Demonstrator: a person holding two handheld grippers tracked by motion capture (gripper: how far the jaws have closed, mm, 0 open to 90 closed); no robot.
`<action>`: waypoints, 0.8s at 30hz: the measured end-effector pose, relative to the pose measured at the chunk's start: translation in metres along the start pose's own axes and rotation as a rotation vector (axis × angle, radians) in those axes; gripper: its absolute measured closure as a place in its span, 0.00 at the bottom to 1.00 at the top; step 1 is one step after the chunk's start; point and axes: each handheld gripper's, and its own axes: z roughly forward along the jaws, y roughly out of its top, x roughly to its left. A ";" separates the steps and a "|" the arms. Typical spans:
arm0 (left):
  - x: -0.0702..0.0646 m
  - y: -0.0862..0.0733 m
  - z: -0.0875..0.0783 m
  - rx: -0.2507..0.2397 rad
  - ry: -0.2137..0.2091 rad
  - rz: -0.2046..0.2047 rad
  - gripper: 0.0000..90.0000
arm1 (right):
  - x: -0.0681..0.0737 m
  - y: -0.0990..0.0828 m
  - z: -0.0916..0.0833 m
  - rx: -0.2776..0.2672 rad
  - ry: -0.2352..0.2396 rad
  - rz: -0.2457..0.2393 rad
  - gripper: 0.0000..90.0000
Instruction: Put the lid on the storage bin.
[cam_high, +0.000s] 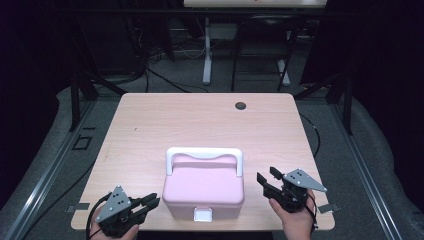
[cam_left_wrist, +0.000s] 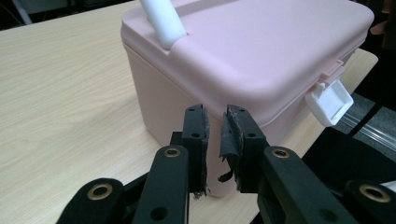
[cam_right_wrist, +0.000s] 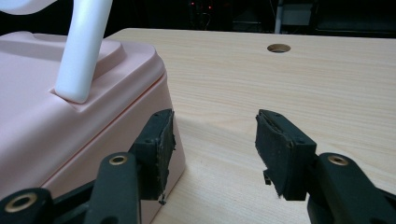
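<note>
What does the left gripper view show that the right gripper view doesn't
Left gripper view: the white latch on the front of the pink box, and the left gripper with its jaws a narrow gap apart, nothing between them.

Right gripper view: the round hole in the table, and the right gripper with its jaws wide apart beside the box.

Both: the pink box, its white handle and the wooden tabletop.

obstacle: pink box (cam_high: 204, 187), near edge, between grippers | free: table (cam_high: 200, 120) beyond it, both flanks
</note>
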 end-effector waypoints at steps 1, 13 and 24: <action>0.001 0.000 0.000 0.003 0.003 -0.001 0.86 | 0.000 0.000 0.000 0.000 -0.001 0.000 0.51; 0.009 -0.002 0.002 -0.007 0.048 -0.020 0.73 | -0.002 -0.002 0.001 0.008 -0.006 0.006 0.51; 0.020 0.008 0.008 -0.002 0.066 -0.041 0.65 | -0.005 -0.003 0.002 0.009 -0.010 0.006 0.51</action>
